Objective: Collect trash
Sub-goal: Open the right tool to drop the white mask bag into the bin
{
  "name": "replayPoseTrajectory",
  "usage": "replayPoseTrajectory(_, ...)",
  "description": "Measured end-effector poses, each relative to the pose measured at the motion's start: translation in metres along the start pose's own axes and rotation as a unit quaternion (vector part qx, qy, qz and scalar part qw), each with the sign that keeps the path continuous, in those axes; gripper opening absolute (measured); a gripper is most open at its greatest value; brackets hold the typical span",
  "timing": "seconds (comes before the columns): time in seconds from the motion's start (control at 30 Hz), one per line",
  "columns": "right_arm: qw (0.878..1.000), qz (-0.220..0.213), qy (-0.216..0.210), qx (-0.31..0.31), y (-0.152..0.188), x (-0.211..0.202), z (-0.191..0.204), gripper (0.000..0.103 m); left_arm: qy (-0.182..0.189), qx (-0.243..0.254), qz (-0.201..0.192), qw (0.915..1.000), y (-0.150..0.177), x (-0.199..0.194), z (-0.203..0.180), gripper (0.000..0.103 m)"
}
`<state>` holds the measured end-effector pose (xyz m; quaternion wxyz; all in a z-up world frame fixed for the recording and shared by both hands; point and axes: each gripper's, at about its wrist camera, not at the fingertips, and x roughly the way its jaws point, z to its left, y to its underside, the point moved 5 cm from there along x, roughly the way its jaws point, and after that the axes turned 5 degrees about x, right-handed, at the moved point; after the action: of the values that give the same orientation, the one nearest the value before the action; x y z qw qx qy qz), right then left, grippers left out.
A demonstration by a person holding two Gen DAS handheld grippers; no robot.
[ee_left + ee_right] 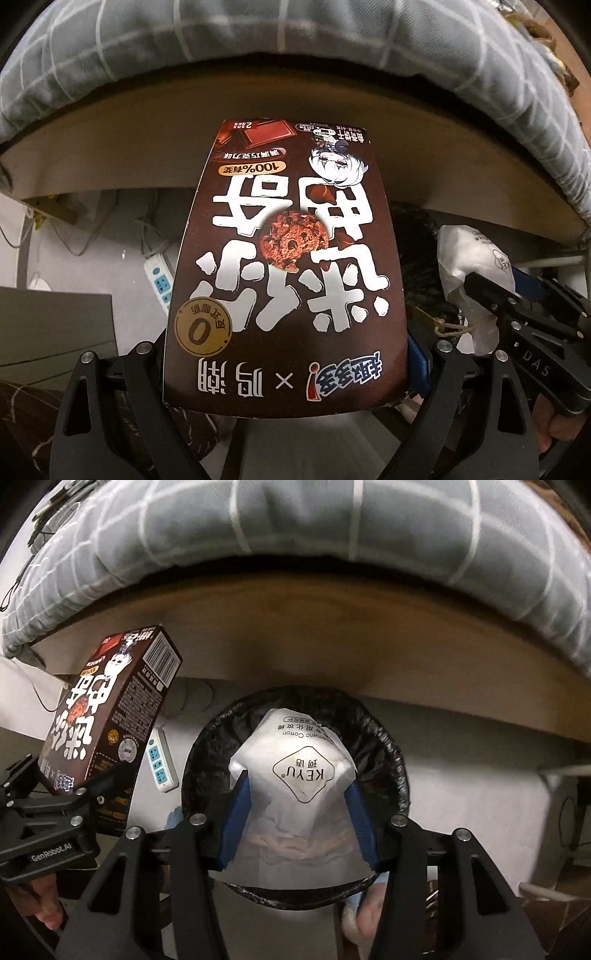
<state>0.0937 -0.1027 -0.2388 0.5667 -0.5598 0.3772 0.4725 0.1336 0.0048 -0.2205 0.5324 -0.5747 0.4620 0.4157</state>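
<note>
Grey checked bedding hangs over the edge of a wooden bed frame, and below it lies a pale floor with a white power strip near a round bin lined with a black bag.

Held by the left gripper is a dark brown cookie box. Its jaws stand wide apart, one on each side of the box's lower end, and the box fills the gap between them. In the right wrist view the same box is tilted, up and to the left of the bin.

Closed to a middling width, the right gripper has its blue pads pressed against the two sides of a white cotton-pad packet. The packet sits squeezed between them, directly above the bin's opening. In the left wrist view this packet shows just to the right of the box.
</note>
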Motion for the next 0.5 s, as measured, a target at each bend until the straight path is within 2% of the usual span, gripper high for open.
replayPoseTrajectory(0.2, 1.0, 0.012, 0.005, -0.009, -0.002, 0.01, -0.001, 0.056, -0.006, 0.002, 0.006, 1.0, -0.008, -0.002, 0.002, 0.088)
replayPoseTrajectory(0.37, 1.0, -0.007, 0.025, 0.01, -0.005, -0.002, -0.021, 0.081, -0.003, 0.017, 0.012, 0.9998, -0.005, -0.001, 0.0, 0.088)
replayPoseTrajectory(0.5, 0.999, -0.021, 0.04, 0.021, -0.005, -0.012, -0.038, 0.09, 0.003, 0.032, 0.012, 0.9994, -0.005, -0.002, -0.005, 0.088)
